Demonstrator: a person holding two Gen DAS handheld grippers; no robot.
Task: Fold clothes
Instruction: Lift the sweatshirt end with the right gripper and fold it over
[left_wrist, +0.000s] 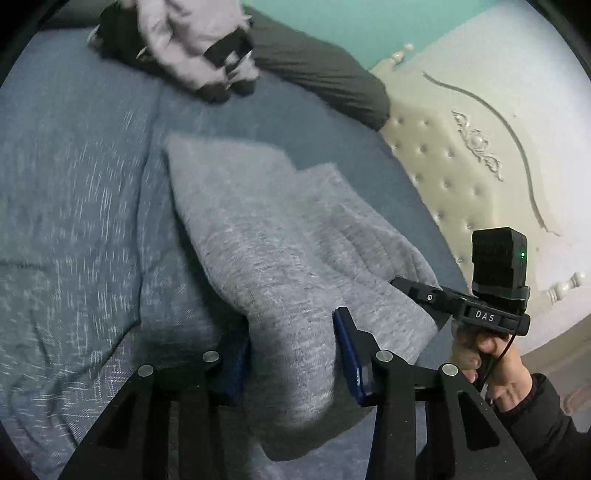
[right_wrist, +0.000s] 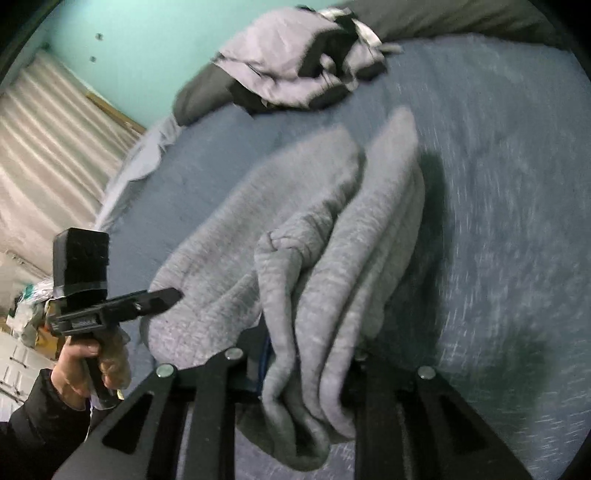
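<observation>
Grey garment (left_wrist: 258, 236): partly folded in layers on the blue bedspread (left_wrist: 74, 184), one end raised.
Left gripper (left_wrist: 291, 354): fingers clenched on a thick fold of the cloth.
Right gripper (right_wrist: 306, 373): also clamped on bunched layers.
Clothes pile (right_wrist: 295, 62): far, beside the dark pillow (left_wrist: 325, 70).

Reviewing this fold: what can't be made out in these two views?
- Left wrist view: the left gripper pads are partly buried in the grey sweatshirt.
- Right wrist view: the right gripper fingertips are hidden by bunched folds of the sweatshirt.
- Both views: which garment the lilac and black clothes pile holds; it is blurred and cut by the frame edge.
- How many layers are folded: the fabric covers itself.
</observation>
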